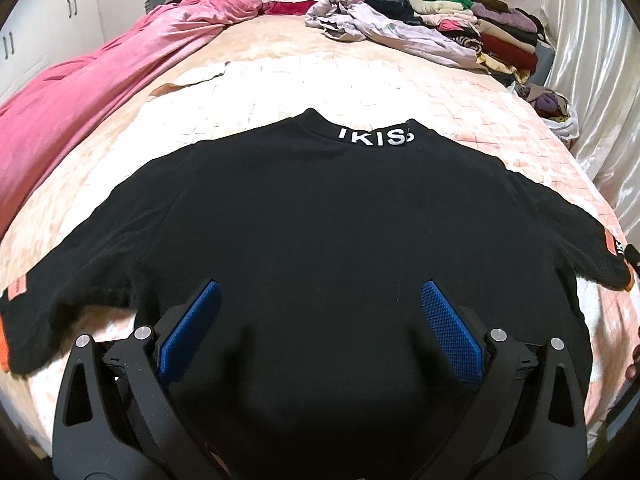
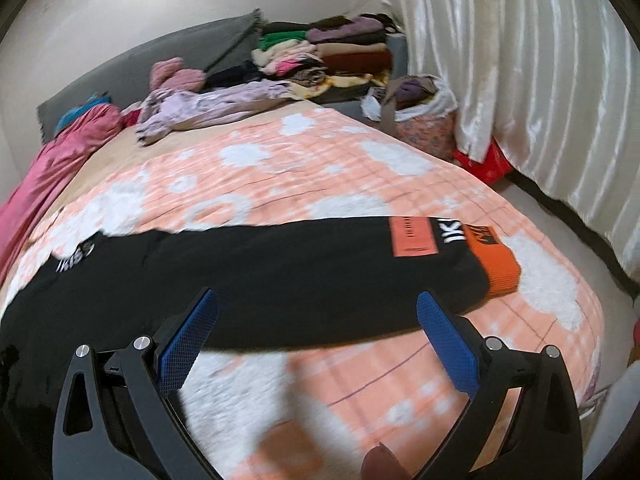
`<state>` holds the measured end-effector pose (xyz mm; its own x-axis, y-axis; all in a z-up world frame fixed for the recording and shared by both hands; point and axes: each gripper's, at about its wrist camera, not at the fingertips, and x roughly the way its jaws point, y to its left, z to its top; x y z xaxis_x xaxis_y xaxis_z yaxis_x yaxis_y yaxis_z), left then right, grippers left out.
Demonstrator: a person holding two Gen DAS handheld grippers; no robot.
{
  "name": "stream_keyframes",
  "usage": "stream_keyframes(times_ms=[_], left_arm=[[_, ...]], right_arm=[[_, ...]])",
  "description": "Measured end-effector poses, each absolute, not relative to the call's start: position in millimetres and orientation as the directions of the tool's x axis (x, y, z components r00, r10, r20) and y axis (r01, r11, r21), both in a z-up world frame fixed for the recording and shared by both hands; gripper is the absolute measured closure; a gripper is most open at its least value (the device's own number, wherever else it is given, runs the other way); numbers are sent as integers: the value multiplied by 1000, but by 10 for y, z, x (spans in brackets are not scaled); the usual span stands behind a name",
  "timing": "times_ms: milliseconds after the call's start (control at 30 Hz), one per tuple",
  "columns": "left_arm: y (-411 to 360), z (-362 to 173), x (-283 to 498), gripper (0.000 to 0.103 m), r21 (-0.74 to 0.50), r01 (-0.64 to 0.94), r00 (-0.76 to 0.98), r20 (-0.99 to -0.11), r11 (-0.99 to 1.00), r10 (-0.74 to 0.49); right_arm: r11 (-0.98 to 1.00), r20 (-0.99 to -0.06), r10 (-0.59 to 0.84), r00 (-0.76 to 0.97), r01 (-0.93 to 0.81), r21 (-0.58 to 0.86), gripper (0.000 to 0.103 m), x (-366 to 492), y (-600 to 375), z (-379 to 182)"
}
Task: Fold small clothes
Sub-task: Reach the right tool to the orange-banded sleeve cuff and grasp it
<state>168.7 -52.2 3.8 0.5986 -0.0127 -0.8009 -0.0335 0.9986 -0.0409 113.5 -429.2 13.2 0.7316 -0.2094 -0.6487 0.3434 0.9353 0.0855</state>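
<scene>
A black sweatshirt [image 1: 312,216] lies spread flat on the bed, collar with white letters [image 1: 376,138] pointing away, both sleeves stretched out sideways. My left gripper [image 1: 320,300] hovers open over its lower body, blue pads [image 1: 448,328] wide apart, nothing between them. In the right wrist view the same sweatshirt [image 2: 280,276] shows its right sleeve ending in an orange cuff [image 2: 496,266] with a salmon patch [image 2: 412,236]. My right gripper [image 2: 316,312] is open just above that sleeve's near edge, holding nothing.
The bed has a peach and white quilt [image 1: 360,92]. A pink blanket [image 1: 80,112] lies along the left side. Folded clothes are stacked [image 1: 492,28] at the far right, with a lilac garment [image 1: 380,28] beside them. A filled bag [image 2: 424,120] and white curtain [image 2: 520,80] stand on the right.
</scene>
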Motion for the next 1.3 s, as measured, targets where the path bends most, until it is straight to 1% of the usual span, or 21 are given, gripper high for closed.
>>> stream_keyframes(times_ms=[133, 333, 433, 500, 600, 700, 767, 800, 833, 867, 933, 1000, 1067, 1100, 1133, 1167, 1200, 1233, 1300], left_arm=[[-550, 21, 1810, 9, -41, -30, 595, -804, 999, -15], [-624, 42, 1967, 9, -24, -6, 608, -794, 1000, -15], [-634, 52, 2048, 9, -42, 2, 615, -788, 999, -35], [-651, 51, 2096, 9, -36, 6, 622, -782, 999, -32], [-672, 9, 2182, 9, -13, -1, 620, -785, 1000, -10], [-656, -53, 2252, 9, -35, -3, 606, -795, 999, -26], [-632, -105, 2299, 9, -51, -6, 599, -800, 999, -37], [-616, -126, 2312, 9, -52, -7, 597, -801, 999, -37], [-608, -155, 2336, 9, -48, -10, 595, -803, 999, -33], [-603, -182, 2358, 9, -44, -10, 594, -804, 999, -29], [-587, -219, 2373, 9, -37, -12, 598, -801, 999, -22], [-566, -266, 2395, 9, -34, -11, 600, -800, 999, -20], [-552, -308, 2403, 9, -33, -4, 605, -796, 999, -24], [-546, -322, 2403, 9, -34, -3, 606, -795, 999, -25], [-539, -344, 2398, 9, -41, 0, 607, -794, 999, -32], [-534, -360, 2395, 9, -47, 3, 606, -794, 999, -39], [-531, -372, 2390, 9, -50, 7, 606, -794, 999, -44], [-524, -377, 2379, 9, -55, 13, 609, -792, 998, -52], [-512, -374, 2347, 9, -67, 31, 614, -786, 997, -72]], right_arm=[[910, -650, -269, 710, 409, 70, 4, 1150, -4601, 141], [870, -675, -305, 672, 485, 91, 4, 1138, -5100, 124], [850, -690, -334, 642, 522, 74, 4, 1141, -5349, 68], [837, -706, -336, 624, 541, 80, 4, 1139, -5506, 19], [808, -744, -304, 595, 575, 130, 4, 1135, -5749, -92], [795, -764, -300, 571, 592, 131, 6, 1144, -5896, -169], [799, -766, -304, 566, 590, 118, 13, 1173, -5912, -188], [802, -773, -302, 559, 586, 111, 25, 1202, -5934, -212], [803, -777, -296, 556, 585, 113, 32, 1218, -5965, -231], [803, -782, -281, 556, 582, 126, 34, 1238, -5997, -261], [797, -796, -233, 558, 579, 172, 46, 1273, -6066, -342], [791, -800, -179, 573, 567, 229, 52, 1307, -6109, -429], [796, -791, -174, 586, 556, 237, 54, 1322, -6109, -452], [799, -786, -164, 596, 548, 249, 59, 1323, -6103, -454], [803, -779, -146, 610, 533, 267, 68, 1320, -6089, -449], [808, -773, -132, 621, 519, 279, 73, 1321, -6074, -443], [813, -766, -120, 631, 506, 289, 83, 1314, -6049, -433], [822, -756, -105, 646, 485, 300, 89, 1303, -5999, -407], [837, -737, -108, 667, 461, 294, 90, 1292, -5894, -332]])
